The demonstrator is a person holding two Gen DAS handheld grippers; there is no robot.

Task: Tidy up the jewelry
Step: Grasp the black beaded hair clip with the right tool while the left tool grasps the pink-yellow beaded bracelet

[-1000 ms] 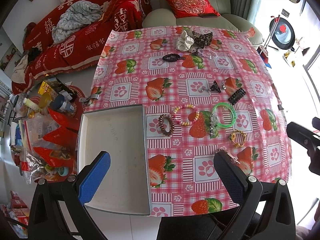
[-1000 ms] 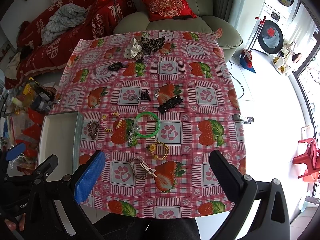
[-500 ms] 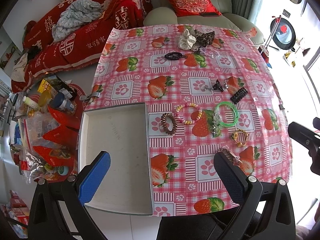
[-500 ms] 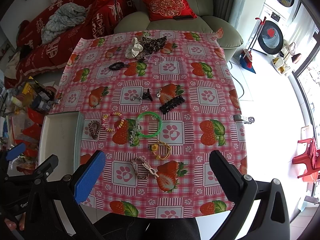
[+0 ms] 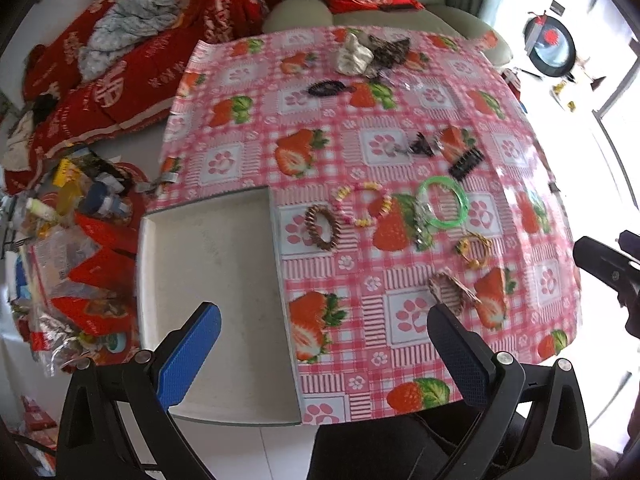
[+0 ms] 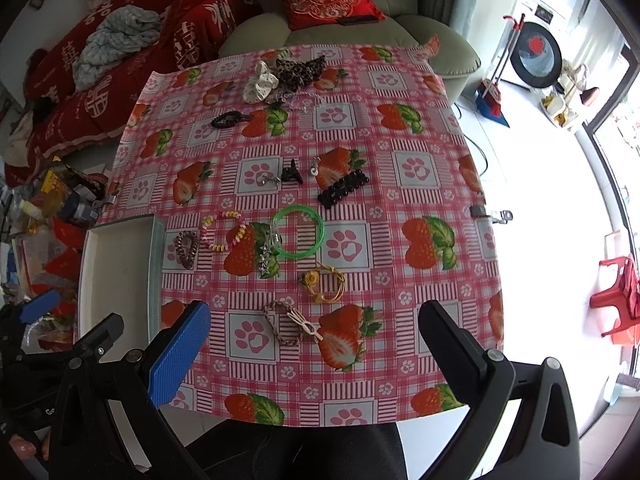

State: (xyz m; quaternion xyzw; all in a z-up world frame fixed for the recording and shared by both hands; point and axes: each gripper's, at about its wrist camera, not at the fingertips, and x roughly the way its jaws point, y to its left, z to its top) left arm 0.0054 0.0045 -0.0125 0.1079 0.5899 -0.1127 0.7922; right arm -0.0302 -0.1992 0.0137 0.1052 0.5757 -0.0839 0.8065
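Jaws: spread wide and holding nothing on both your left gripper (image 5: 324,344) and right gripper (image 6: 316,344) | Jewelry: loose on strawberry tablecloth (image 6: 400,200), white tray (image 5: 208,256) bare | Step: likely first pick | Next: lower onto braided bracelet (image 6: 286,324), nearest you.

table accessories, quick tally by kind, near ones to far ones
Bracelets and bangles: 4 (braided, yellow, green, beaded)
Coil hair ties: 2 (brown, black)
Hair clips: 2 (long, claw)
Scrunchies: 2 (white, leopard)
Total: 10
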